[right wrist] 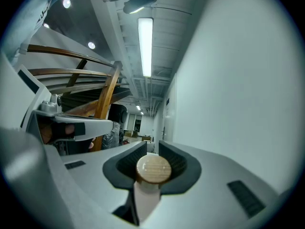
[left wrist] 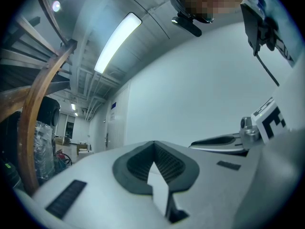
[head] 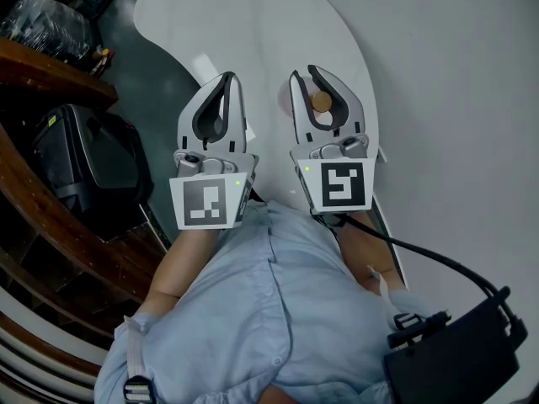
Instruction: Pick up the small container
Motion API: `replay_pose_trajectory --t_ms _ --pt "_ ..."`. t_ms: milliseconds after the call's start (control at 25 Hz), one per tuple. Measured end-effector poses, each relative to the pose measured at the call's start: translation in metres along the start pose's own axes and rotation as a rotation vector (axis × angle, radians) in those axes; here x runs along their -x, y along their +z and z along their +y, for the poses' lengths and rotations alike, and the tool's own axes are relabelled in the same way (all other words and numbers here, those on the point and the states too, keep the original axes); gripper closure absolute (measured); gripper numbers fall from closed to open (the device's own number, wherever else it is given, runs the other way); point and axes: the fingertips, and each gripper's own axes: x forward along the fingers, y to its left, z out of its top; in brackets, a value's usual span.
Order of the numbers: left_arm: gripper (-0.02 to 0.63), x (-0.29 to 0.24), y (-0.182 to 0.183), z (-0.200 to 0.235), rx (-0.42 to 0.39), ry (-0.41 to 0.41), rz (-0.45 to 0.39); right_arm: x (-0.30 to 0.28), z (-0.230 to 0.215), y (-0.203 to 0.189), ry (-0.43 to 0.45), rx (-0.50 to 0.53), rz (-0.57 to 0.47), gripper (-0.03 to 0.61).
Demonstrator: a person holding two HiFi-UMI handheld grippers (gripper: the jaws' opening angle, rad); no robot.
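The small container (head: 321, 102) has a round wooden lid (right wrist: 153, 169) and a pale body (right wrist: 145, 202) below it. My right gripper (head: 308, 77) is shut on it, with the lid sitting in the dark hollow between the fingers (right wrist: 178, 168). It is held up over the near edge of the white table (head: 253, 23). My left gripper (head: 227, 79) hangs beside it on the left, shut, tips meeting, with nothing in its hollow (left wrist: 154, 163). Each gripper shows side-on in the other gripper's view: the right gripper (left wrist: 224, 141) and the left gripper (right wrist: 71, 123).
A black bag (head: 84, 167) and curved wooden rails (head: 50, 66) lie to the left of the table. A black box (head: 455, 356) with a cable sits at my lower right. My light blue shirt (head: 269, 310) fills the bottom of the head view.
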Motion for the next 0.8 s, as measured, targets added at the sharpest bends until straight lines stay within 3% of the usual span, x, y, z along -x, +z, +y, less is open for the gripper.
replay_pose_trajectory --t_ms 800 --pt "0.615 0.0005 0.0075 -0.0002 -0.016 -0.002 -0.019 -0.0021 0.0024 0.0092 0.009 0.012 -0.024 0.503"
